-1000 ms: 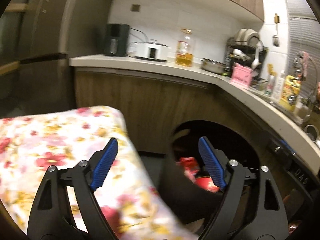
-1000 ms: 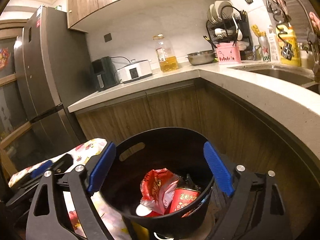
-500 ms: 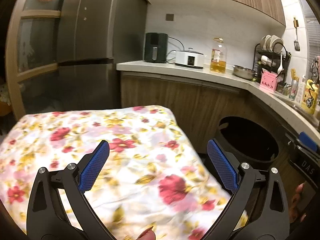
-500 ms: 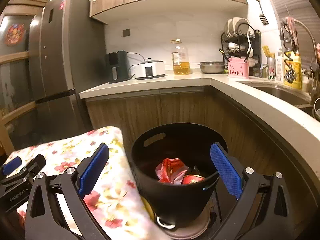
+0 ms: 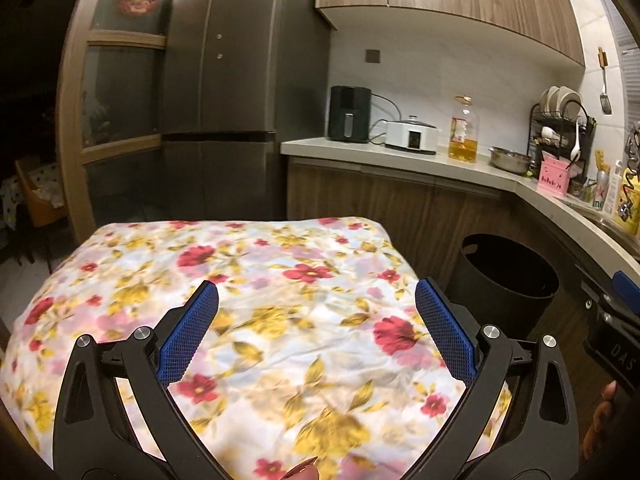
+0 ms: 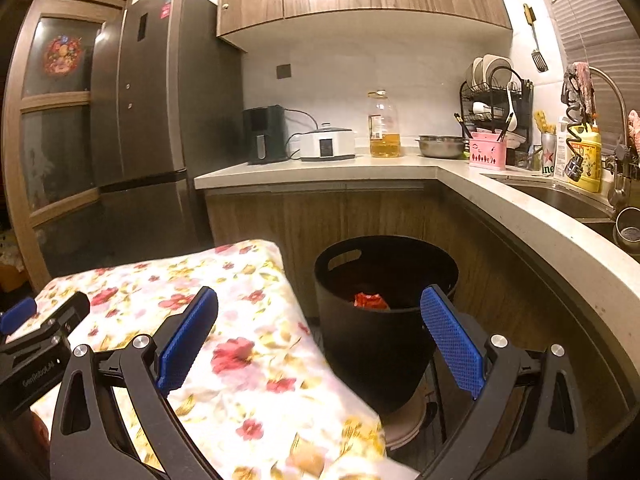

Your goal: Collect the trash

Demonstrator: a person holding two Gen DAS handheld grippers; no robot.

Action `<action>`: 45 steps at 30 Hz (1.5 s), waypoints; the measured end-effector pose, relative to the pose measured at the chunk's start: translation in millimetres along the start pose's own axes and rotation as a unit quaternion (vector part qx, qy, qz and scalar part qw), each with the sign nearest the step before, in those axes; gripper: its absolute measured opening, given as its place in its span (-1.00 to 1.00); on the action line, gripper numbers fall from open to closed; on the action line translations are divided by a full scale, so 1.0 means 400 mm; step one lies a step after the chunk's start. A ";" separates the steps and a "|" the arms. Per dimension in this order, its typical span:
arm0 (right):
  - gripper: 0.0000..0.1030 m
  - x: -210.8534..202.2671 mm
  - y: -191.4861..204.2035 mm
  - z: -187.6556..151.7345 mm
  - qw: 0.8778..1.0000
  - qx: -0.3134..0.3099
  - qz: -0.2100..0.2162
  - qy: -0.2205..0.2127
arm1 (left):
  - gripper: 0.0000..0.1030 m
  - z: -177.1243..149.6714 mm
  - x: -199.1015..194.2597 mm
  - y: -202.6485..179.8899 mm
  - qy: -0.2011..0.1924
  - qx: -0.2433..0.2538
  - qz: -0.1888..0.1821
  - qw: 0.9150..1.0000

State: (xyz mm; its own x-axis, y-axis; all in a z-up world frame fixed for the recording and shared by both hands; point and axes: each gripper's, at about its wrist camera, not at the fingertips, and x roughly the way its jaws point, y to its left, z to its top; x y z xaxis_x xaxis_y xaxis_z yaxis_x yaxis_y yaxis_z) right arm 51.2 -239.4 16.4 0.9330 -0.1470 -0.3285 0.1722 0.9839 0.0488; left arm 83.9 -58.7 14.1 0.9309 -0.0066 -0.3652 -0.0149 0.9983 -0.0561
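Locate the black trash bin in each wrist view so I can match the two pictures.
Left wrist: black trash bin sits right of centre, past the floral tablecloth's right edge, below the counter.
Right wrist: the bin is centre, between the open fingers, red trash visible inside.
Shared landmark: oil bottle on the counter.

Warm under-cabinet glow, dim left side, fisheye-bent edges, slight blur low down.

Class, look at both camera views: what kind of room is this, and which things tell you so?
Almost certainly a home kitchen: a tall grey steel fridge, a black wire dish rack holding plates on the pale stone counter, and a steel sink.
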 end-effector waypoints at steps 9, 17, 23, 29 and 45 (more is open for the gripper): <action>0.89 -0.098 0.041 -0.036 1.000 -0.012 0.009 -0.001 | 0.88 -0.024 -0.101 0.040 -0.013 -0.004 0.010 1.000; 0.89 -0.155 0.063 -0.042 1.000 -0.020 0.018 -0.005 | 0.88 -0.038 -0.156 0.049 -0.022 0.001 0.008 1.000; 0.89 -0.176 0.073 -0.046 0.999 -0.025 0.020 -0.007 | 0.88 -0.044 -0.176 0.057 -0.024 -0.002 0.009 1.000; 0.89 -0.189 0.079 -0.045 0.999 -0.026 0.018 -0.011 | 0.88 -0.048 -0.185 0.067 -0.023 -0.004 0.008 1.000; 0.89 -0.193 0.088 -0.041 0.999 -0.029 0.014 -0.016 | 0.88 -0.049 -0.190 0.073 -0.024 -0.005 0.007 1.000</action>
State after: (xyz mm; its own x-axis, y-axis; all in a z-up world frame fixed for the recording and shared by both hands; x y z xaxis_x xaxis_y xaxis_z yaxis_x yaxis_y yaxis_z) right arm -20.0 -191.8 27.9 0.9467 -0.1217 -0.2981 0.1284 0.9917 0.0028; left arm 5.5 -30.3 21.9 0.9468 0.0098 -0.3216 -0.0307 0.9977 -0.0602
